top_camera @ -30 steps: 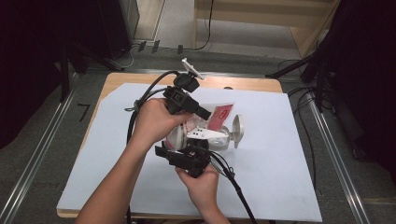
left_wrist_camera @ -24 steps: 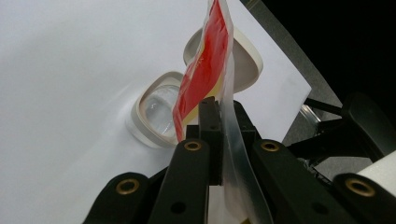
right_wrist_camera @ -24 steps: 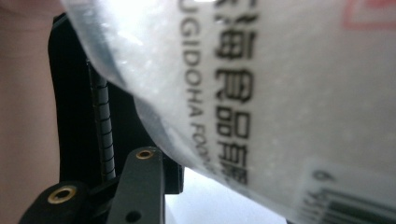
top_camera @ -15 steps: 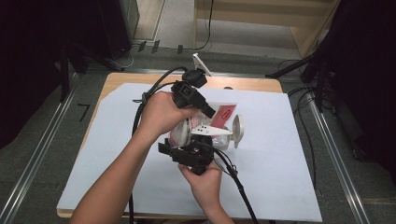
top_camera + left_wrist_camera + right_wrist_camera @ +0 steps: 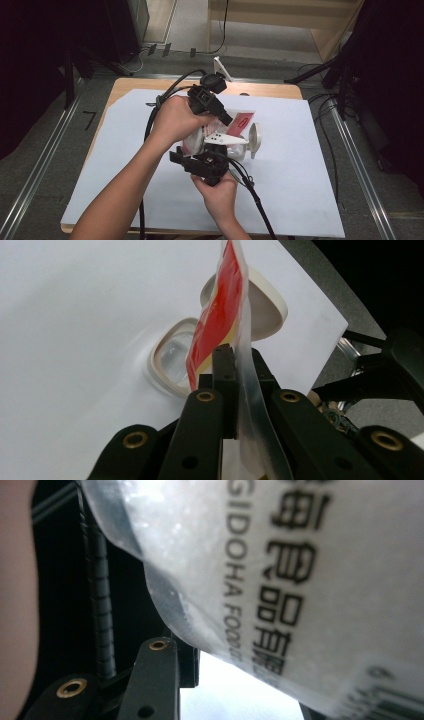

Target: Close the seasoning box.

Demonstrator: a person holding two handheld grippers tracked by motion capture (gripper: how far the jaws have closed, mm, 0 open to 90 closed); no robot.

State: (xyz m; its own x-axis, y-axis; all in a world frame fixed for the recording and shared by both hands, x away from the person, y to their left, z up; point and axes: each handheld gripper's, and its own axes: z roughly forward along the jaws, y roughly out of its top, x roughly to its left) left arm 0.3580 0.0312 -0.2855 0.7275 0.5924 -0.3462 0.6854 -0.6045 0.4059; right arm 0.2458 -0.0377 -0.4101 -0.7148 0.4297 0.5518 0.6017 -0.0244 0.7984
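Pouch (image 5: 235, 125), plastic with a red and white print, is held off the desk (image 5: 300, 200) between both tools, above the middle of the white sheet (image 5: 115, 150). Left tool (image 5: 220, 112): jaws narrow, clamped on one edge of the pouch; the left gripper view shows the clear sealed edge and red panel (image 5: 220, 315) rising straight out from between the jaws. Right tool (image 5: 207, 162): sits just below and in front of the pouch in the high view. In the right gripper view the printed film (image 5: 300, 580) lies across the jaws at very close range, but the far jaw is hidden behind it, so whether this tool is gripping the film cannot be told.

Below the pouch stands a small clear container (image 5: 172, 357) with a cream rim, its hinged lid (image 5: 265, 305) open and tipped back. The pouch hangs just above and beside its mouth.

Judgement: the setup looks like opening or emptying the pouch over the container.

Risks from here:
- Left grip is on thin, slick film only; a pull could slide the edge out of the jaws.
- An uneven pull between the two tools could tear the pouch off line and spill contents onto the sheet.
- The pouch or a tool could knock the light container over.
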